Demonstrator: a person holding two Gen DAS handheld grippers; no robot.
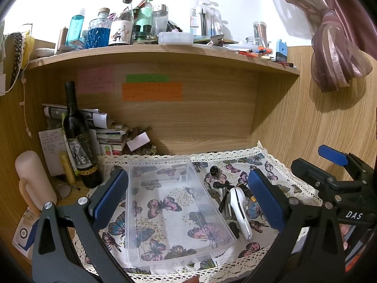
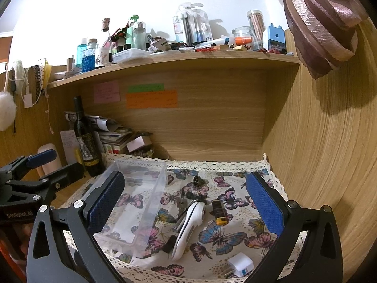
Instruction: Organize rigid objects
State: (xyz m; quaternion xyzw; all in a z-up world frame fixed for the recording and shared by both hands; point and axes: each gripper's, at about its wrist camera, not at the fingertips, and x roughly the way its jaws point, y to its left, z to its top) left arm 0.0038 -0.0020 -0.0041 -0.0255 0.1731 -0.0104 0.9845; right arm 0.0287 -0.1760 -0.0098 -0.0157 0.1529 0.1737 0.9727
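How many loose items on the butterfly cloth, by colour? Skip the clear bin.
White: 2, the handheld gadget and the plug adapter.
Black and yellow: 1, the small block.
Dark: 2, the round piece near the back and the small black piece beside the gadget.
Metal: 1, the keys, partly hidden, exact number unclear.
Total: 6

Tray (image 1: 165,212) at cloth's (image 2: 235,165) left edge; handheld device (image 2: 190,226) just right of it; plug (image 2: 240,265) near front right corner.
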